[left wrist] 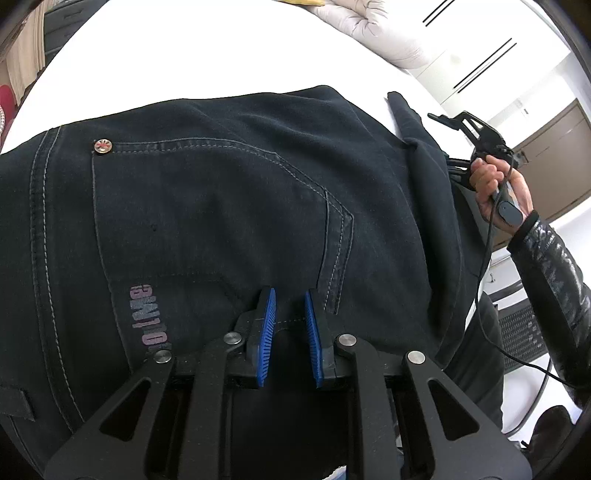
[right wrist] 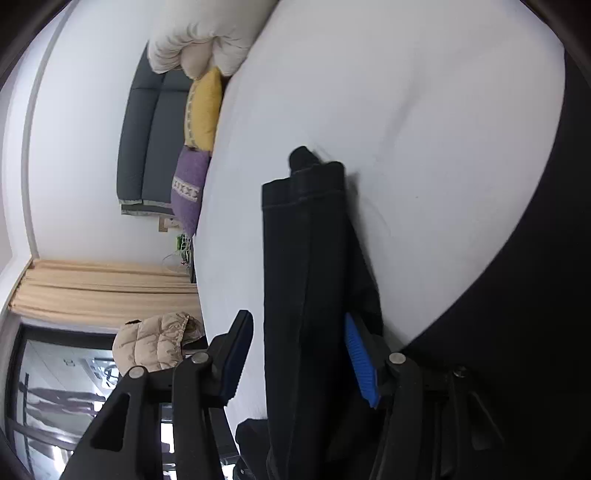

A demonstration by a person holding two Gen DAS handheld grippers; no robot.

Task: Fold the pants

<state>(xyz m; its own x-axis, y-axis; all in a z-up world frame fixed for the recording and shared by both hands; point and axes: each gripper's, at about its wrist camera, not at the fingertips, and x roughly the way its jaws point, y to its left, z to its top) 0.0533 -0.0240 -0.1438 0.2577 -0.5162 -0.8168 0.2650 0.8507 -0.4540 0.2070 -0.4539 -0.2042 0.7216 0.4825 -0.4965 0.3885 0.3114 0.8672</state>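
Note:
Dark navy pants (left wrist: 229, 206) lie spread on the white bed (left wrist: 207, 51), back pocket and a metal rivet facing up. My left gripper (left wrist: 289, 295) sits at their near edge, its blue pads a narrow gap apart with a ridge of the fabric between them. A folded pant leg with a stitched hem (right wrist: 306, 236) runs up between the jaws of my right gripper (right wrist: 297, 317). It rests against the right blue pad (right wrist: 360, 362), and bare sheet shows between it and the left finger (right wrist: 236, 354). In the left wrist view a hand holds that right gripper (left wrist: 461, 123) at the pants' right end.
A cream quilt (right wrist: 199, 33), a yellow pillow (right wrist: 203, 107) and a purple pillow (right wrist: 188, 184) lie at the head of the bed against a grey headboard (right wrist: 144, 140). A beige puffer jacket (right wrist: 155, 343) sits by the bed's edge. A black cable (left wrist: 484, 280) hangs from the right hand.

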